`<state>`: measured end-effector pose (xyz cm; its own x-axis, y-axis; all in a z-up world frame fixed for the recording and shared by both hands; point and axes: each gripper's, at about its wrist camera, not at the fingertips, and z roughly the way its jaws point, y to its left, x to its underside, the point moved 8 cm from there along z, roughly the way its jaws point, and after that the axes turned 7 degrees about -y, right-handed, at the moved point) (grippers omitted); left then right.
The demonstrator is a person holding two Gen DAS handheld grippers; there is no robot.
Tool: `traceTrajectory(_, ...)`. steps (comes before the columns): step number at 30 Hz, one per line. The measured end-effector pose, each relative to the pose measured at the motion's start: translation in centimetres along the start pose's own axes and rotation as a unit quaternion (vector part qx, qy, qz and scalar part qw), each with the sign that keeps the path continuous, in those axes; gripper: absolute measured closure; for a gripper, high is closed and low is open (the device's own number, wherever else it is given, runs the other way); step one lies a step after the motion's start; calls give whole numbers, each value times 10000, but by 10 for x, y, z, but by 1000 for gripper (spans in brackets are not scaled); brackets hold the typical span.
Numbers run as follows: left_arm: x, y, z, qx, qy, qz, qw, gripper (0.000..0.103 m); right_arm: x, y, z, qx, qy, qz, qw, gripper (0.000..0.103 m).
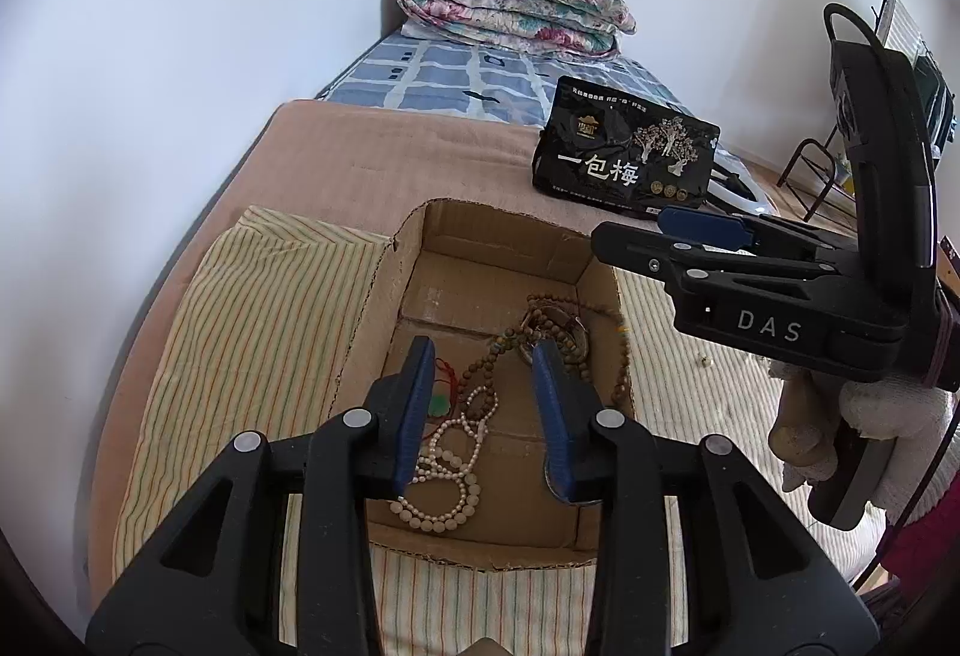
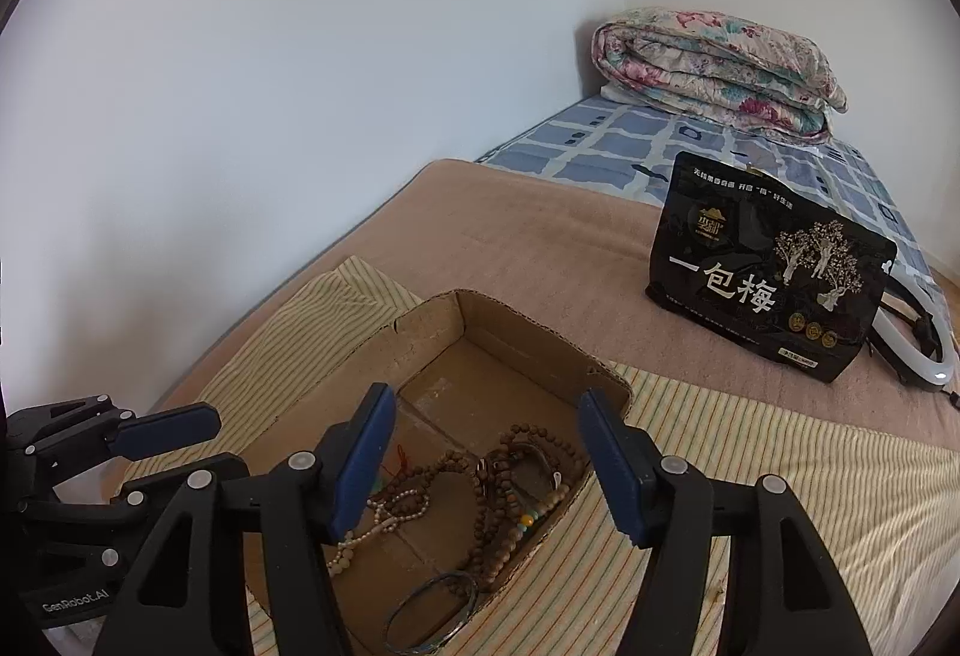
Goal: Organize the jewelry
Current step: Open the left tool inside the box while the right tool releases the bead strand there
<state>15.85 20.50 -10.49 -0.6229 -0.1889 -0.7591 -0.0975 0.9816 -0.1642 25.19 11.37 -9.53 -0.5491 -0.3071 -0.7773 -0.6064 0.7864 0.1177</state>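
Both grippers hang over the open cardboard box (image 1: 384,296) on the bed, near the wall-side edge. The left gripper (image 1: 483,410) has its jaws apart with nothing clamped, white pearl beads (image 1: 444,464) and brown wooden beads (image 1: 480,374) lying below on the box floor. The right gripper (image 2: 486,467), jaws wide apart and empty, is above the same tangle and a thin bangle (image 2: 429,614). A black pouch (image 2: 762,272) stands further along the bed.

Soft, even daylight, faint shadows, sharp focus, strong fisheye bending with dark corners.
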Motion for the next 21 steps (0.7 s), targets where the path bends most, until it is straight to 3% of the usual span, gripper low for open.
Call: traceTrajectory(21, -13, -49, -8, 181, -286, 280, 9990, 69, -6, -38, -56, 324, -347, 141, 9988, 25)
